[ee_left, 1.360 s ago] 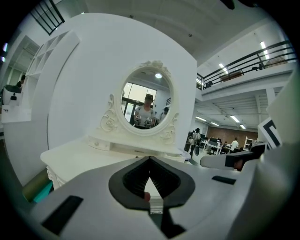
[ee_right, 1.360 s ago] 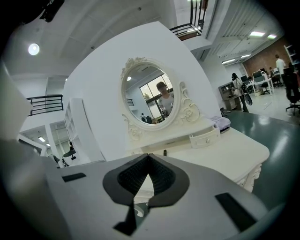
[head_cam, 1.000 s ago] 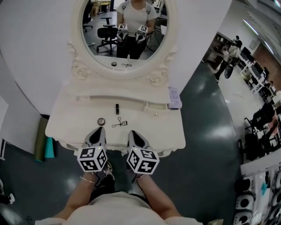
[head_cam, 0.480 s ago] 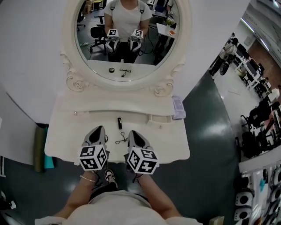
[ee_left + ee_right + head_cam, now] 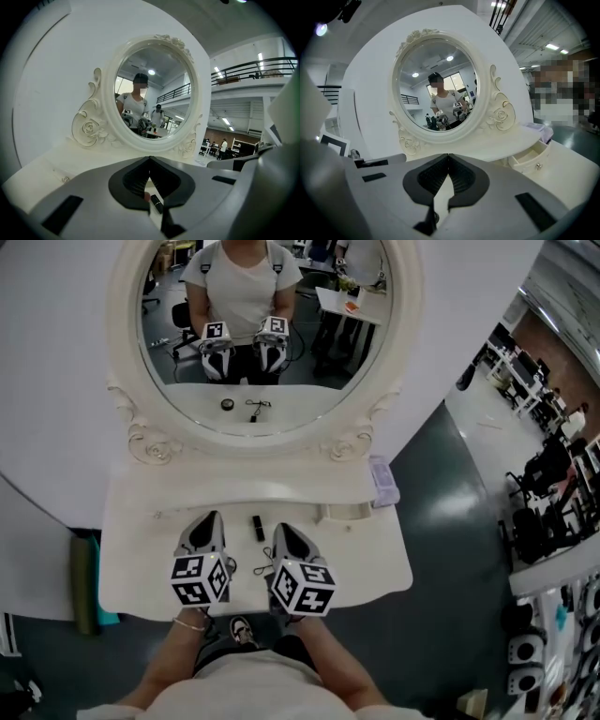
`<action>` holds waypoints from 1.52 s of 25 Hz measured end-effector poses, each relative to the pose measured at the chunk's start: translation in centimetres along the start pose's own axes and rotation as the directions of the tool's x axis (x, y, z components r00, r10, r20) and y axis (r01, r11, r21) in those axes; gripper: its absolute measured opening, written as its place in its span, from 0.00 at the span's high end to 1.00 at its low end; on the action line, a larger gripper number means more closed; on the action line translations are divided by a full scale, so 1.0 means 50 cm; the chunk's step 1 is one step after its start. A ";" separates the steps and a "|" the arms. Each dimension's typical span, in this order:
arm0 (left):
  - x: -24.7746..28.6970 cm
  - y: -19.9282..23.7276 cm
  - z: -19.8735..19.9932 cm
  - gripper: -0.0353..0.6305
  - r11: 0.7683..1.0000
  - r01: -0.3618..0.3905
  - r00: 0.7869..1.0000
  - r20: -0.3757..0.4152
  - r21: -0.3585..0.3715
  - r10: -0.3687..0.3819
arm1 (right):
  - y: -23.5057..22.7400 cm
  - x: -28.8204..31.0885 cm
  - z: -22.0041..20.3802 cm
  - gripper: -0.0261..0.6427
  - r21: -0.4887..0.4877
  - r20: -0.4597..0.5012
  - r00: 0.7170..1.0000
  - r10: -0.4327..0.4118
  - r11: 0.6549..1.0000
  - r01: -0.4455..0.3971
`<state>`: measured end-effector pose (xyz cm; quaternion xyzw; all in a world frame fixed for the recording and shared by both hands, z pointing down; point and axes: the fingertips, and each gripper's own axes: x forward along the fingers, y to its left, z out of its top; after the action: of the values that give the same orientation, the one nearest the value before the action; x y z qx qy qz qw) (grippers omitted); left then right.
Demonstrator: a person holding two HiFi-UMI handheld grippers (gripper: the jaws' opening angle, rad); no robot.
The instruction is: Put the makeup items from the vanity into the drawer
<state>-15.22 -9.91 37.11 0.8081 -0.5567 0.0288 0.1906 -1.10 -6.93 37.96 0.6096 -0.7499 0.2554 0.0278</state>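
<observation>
The white vanity (image 5: 141,559) holds a black lipstick tube (image 5: 258,526) that lies between my two grippers. An eyelash curler (image 5: 262,568) shows partly between the marker cubes. The left gripper (image 5: 208,519) is over the top's left half with its jaws shut and empty. Its own view (image 5: 150,158) shows the lipstick (image 5: 156,204) through the gap under the jaws. On the other side of the lipstick, the right gripper (image 5: 284,529) is shut and empty too (image 5: 448,155). A small open drawer (image 5: 343,513) sits at the back right, also in the right gripper view (image 5: 532,158).
An oval mirror (image 5: 319,381) in a carved white frame rises behind the top and reflects the person and both grippers. A pale purple box (image 5: 382,480) lies on the right end of the shelf. Dark floor and office desks lie to the right.
Both grippers have come forward over the vanity top, on either side of the lipstick. The small round compact seen earlier is now hidden under the left gripper. The jaws stayed shut.
</observation>
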 end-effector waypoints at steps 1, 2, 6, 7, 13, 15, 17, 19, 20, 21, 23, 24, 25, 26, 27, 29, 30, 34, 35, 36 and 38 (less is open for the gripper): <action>0.007 0.002 -0.002 0.94 1.000 0.003 1.000 -0.005 0.001 -0.003 | -0.004 0.006 -0.002 0.94 0.002 -0.005 1.000 -0.005 1.000 0.005; 0.014 0.003 -0.004 0.94 1.000 0.005 1.000 -0.010 0.003 -0.004 | -0.009 0.012 -0.005 0.94 0.005 -0.012 1.000 -0.010 1.000 0.010; 0.030 0.013 -0.016 0.94 1.000 -0.012 1.000 -0.028 0.008 0.012 | -0.017 0.036 -0.015 0.94 0.012 -0.041 0.999 0.000 1.000 0.001; 0.034 0.017 -0.019 0.94 1.000 -0.022 0.999 -0.032 0.004 0.022 | -0.016 0.042 -0.016 0.94 0.010 -0.047 0.999 0.009 1.000 -0.008; 0.046 0.024 -0.020 0.94 0.997 -0.079 0.996 -0.036 0.000 0.079 | -0.025 0.083 -0.014 0.94 0.002 -0.087 0.994 0.058 0.998 -0.058; 0.052 0.026 -0.022 0.94 0.995 -0.096 0.995 -0.040 -0.001 0.096 | -0.026 0.093 -0.009 0.94 -0.002 -0.093 0.993 0.073 0.997 -0.074; 0.061 0.026 -0.027 0.94 0.994 -0.106 0.993 -0.046 -0.010 0.106 | -0.029 0.101 -0.006 0.94 -0.011 -0.100 0.992 0.082 0.996 -0.083; 0.066 0.020 -0.035 0.94 0.994 -0.111 0.992 -0.054 -0.013 0.110 | -0.040 0.106 -0.010 0.94 -0.016 -0.118 0.990 0.080 0.996 -0.083; 0.068 0.018 -0.040 0.94 0.993 -0.113 0.992 -0.058 -0.012 0.112 | -0.046 0.109 -0.015 0.94 -0.019 -0.131 0.989 0.076 0.997 -0.079; 0.070 0.017 -0.044 0.94 0.993 -0.116 0.991 -0.062 -0.010 0.115 | -0.053 0.112 -0.021 0.94 -0.021 -0.145 0.987 0.072 0.997 -0.076; 0.073 0.019 -0.055 0.94 0.992 -0.124 0.990 -0.071 -0.009 0.123 | -0.065 0.119 -0.035 0.93 -0.021 -0.177 0.982 0.071 0.997 -0.076; 0.073 0.021 -0.061 0.94 0.991 -0.130 0.989 -0.076 -0.010 0.129 | -0.070 0.122 -0.043 0.93 -0.020 -0.192 0.979 0.075 0.997 -0.080; 0.073 0.024 -0.069 0.94 0.991 -0.137 0.987 -0.083 -0.011 0.136 | -0.075 0.124 -0.051 0.93 -0.018 -0.204 0.976 0.078 0.996 -0.084; 0.073 0.027 -0.076 0.94 0.989 -0.144 0.986 -0.089 -0.012 0.143 | -0.080 0.127 -0.058 0.93 -0.017 -0.214 0.974 0.080 0.996 -0.085; 0.073 0.032 -0.084 0.94 0.988 -0.152 0.984 -0.095 -0.013 0.150 | -0.086 0.130 -0.065 0.93 -0.016 -0.223 0.972 0.079 0.996 -0.085; 0.075 0.042 -0.101 0.94 0.986 -0.166 0.980 -0.110 -0.017 0.164 | -0.098 0.138 -0.080 0.93 -0.012 -0.241 0.968 0.075 0.997 -0.080; 0.075 0.048 -0.111 0.94 0.985 -0.173 0.978 -0.119 -0.020 0.170 | -0.102 0.141 -0.090 0.93 -0.011 -0.251 0.965 0.073 0.997 -0.078; 0.080 0.064 -0.157 0.94 0.980 -0.194 0.969 -0.162 -0.034 0.186 | -0.114 0.160 -0.133 0.93 -0.020 -0.306 0.949 0.078 0.996 -0.088; 0.083 0.067 -0.166 0.94 0.980 -0.197 0.967 -0.169 -0.037 0.189 | -0.114 0.167 -0.142 0.93 -0.026 -0.319 0.944 0.080 0.995 -0.093; 0.086 0.070 -0.174 0.94 0.979 -0.201 0.966 -0.175 -0.039 0.191 | -0.114 0.175 -0.149 0.93 -0.033 -0.330 0.941 0.081 0.995 -0.097; 0.090 0.076 -0.187 0.94 0.977 -0.206 0.963 -0.186 -0.046 0.195 | -0.109 0.191 -0.161 0.93 -0.049 -0.348 0.934 0.084 0.993 -0.108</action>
<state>-15.42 -11.90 47.97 0.7350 -0.6167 0.1030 0.2623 -0.62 -12.87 50.22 0.5168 -0.7704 0.3341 0.1666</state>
